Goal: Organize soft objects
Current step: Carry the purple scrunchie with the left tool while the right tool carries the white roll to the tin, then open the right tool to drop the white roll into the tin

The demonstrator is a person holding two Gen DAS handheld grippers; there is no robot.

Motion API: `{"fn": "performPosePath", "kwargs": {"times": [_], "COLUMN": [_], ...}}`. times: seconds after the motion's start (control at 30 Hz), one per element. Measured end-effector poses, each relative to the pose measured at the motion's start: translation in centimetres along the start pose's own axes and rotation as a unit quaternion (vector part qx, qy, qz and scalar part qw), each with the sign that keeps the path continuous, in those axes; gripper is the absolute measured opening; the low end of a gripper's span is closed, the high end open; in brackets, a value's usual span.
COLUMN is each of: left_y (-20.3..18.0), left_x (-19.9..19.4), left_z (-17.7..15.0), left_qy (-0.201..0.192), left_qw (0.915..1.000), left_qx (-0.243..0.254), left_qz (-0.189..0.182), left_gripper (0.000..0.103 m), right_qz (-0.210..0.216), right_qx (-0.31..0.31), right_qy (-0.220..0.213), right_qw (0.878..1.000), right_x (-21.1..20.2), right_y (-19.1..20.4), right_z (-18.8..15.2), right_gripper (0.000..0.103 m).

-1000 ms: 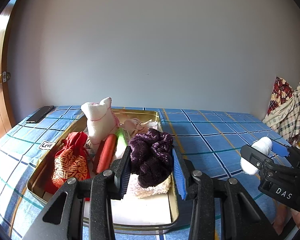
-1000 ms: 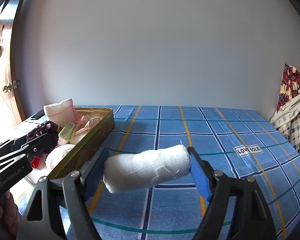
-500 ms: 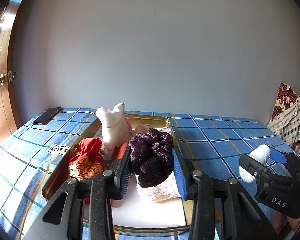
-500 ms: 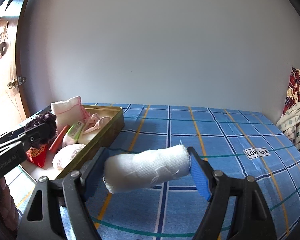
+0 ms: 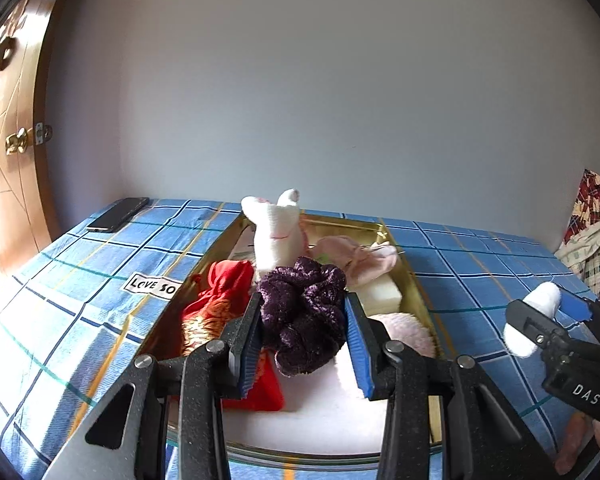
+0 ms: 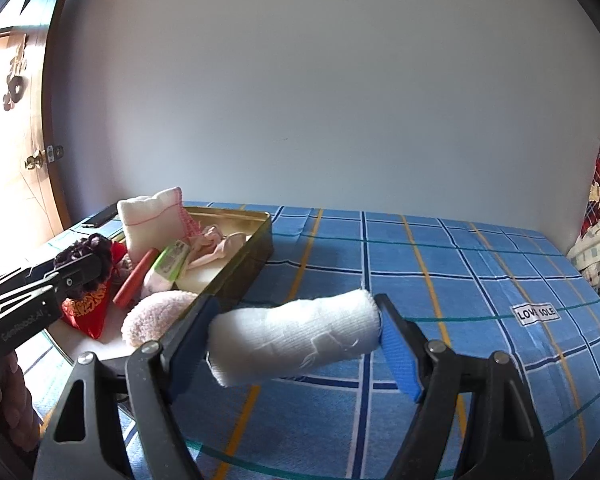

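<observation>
The left gripper point(image 5: 302, 330) clamps a purple scrunchie point(image 5: 302, 314). The right gripper point(image 6: 296, 344), marked "DAS", grips a white roll point(image 6: 296, 340). The bedsheet point(image 6: 460, 280) label reads "LOVE SOLE".

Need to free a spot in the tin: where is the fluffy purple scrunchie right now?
The fluffy purple scrunchie is clamped in the left tool, above the near end of the gold metal tin, beside the red embroidered pouch.

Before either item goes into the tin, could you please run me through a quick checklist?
1. Left gripper clamped on the purple scrunchie: ok.
2. Right gripper clamped on the white cloth roll: ok.
3. Scrunchie over the gold tin: ok.
4. Roll over the tin: not ok, it is beside it above the blue plaid sheet.
5. Free floor space in the tin: ok.
</observation>
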State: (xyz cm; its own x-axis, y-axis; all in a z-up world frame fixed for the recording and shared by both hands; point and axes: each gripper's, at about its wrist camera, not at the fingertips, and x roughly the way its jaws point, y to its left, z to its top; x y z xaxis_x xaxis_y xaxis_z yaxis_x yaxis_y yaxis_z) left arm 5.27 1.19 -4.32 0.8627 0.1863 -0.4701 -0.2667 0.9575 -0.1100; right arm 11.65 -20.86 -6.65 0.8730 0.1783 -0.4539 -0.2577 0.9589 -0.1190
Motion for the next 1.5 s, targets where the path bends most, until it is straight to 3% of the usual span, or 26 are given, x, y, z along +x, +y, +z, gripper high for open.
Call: {"fn": "performPosePath", "kwargs": {"times": [0.6,0.93,1.2,1.4,1.5], "left_y": [2.2,4.7,6.8,7.4,7.7], "left_x": [0.2,-1.3,-0.1,-0.2,-0.2], "left_z": [0.5,2.7,3.3,3.3,3.4], "left_qy": [-0.001,-0.024,-0.005,-0.001,-0.002], "left_qw": [0.9999,0.9991,0.9989,0.9987,0.9986], "left_qx": [-0.012,-0.012,-0.025,-0.023,-0.022], "left_qz": [0.008,0.034,0.039,0.046,0.048], "left_gripper": [0.041,0.041,0.041,0.041,0.041], "right_qz": [0.014,0.056,0.080,0.104,0.113], "right_qx": [-0.009,-0.041,-0.063,-0.080,-0.065], "right_qy": [0.005,-0.034,-0.004,0.054,0.042], "right_qw": [1.000,0.997,0.995,0.990,0.991], "right_x": [1.0,2.1,5.6,9.5,8.8], "right_y": [1.8,5.9,9.1,10.6,9.8], "right_z": [0.6,7.1,7.4,6.4,6.3], "right_gripper": [0.079,0.079,0.079,0.080,0.095]}}
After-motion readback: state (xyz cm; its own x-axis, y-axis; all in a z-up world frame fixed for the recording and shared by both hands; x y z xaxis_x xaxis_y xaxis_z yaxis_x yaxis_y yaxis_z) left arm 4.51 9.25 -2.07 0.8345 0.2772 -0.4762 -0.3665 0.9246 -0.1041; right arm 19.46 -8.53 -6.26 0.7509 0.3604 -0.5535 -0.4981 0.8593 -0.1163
